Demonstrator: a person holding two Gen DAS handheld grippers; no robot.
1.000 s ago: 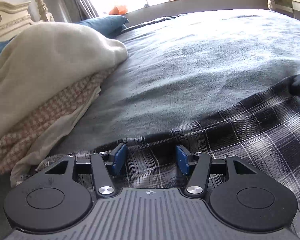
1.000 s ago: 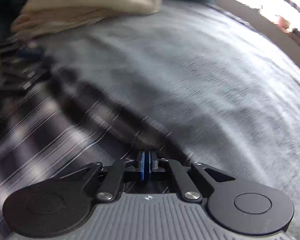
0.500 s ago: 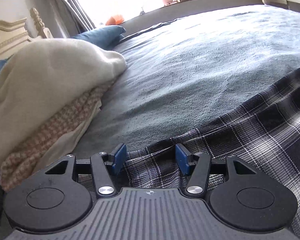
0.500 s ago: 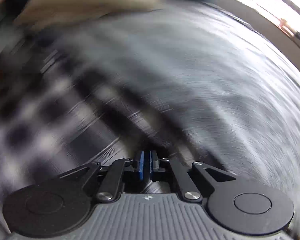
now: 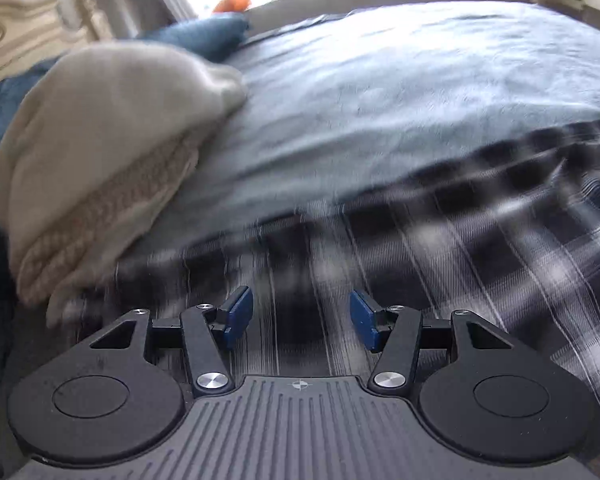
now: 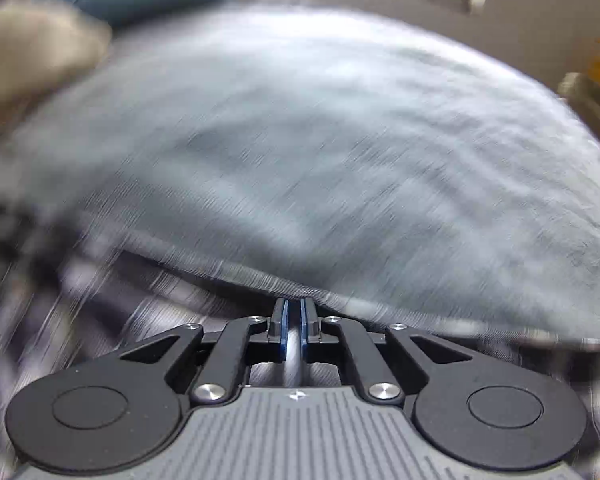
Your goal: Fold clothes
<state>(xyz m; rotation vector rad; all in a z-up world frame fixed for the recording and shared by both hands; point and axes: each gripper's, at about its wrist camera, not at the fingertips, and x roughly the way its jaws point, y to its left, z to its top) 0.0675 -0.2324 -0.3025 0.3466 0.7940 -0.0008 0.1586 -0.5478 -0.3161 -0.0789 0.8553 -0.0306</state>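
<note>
1. A bed (image 5: 380, 92) covered with a grey-blue blanket fills both wrist views; a bright window lies beyond its far edge.
2. A black-and-white plaid garment (image 5: 460, 248) lies spread over the near part of the bed, its far edge running across the blanket. It looks blurred in both views.
3. The left claw (image 5: 301, 322) hangs over the plaid cloth near the garment's left end, its blue pads (image 5: 238, 316) standing well apart with only the cloth's surface seen between them, not pinched.
4. The right claw (image 6: 294, 330) sits at the garment's far edge, its pads almost together. A thin fold of the plaid garment (image 6: 100, 304) appears to run between them, so it looks clamped on the cloth.
5. A cream blanket pile (image 5: 100, 128), with a pinkish knit layer beneath, rests toward the head end of the bed, left of the garment.
6. A dark blue pillow (image 5: 204, 36) lies behind the pile, near a carved cream headboard (image 5: 24, 40).
</note>
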